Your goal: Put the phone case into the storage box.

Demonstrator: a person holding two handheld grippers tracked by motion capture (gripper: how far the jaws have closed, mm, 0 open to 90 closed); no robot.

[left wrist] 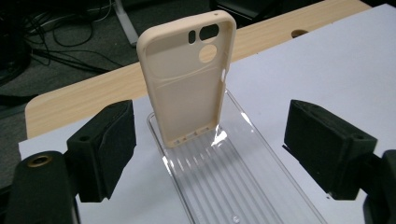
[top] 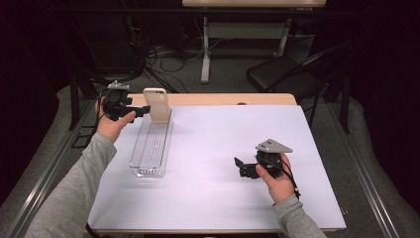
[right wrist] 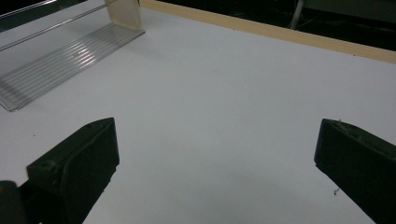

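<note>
A beige phone case (top: 156,104) stood upright at the far end of a clear plastic tray (top: 150,144) on the worktop (top: 223,148), its long axis vertical, camera cut-outs at the top and hollow inner side facing the left gripper (left wrist: 210,149). That gripper's fingers (left wrist: 105,149) gaped wide, gripping nothing, the case between and beyond them. At four o'clock from the tray, well apart, the right gripper (top: 242,166) hung over bare worktop, fingers spread wide and empty.
</note>
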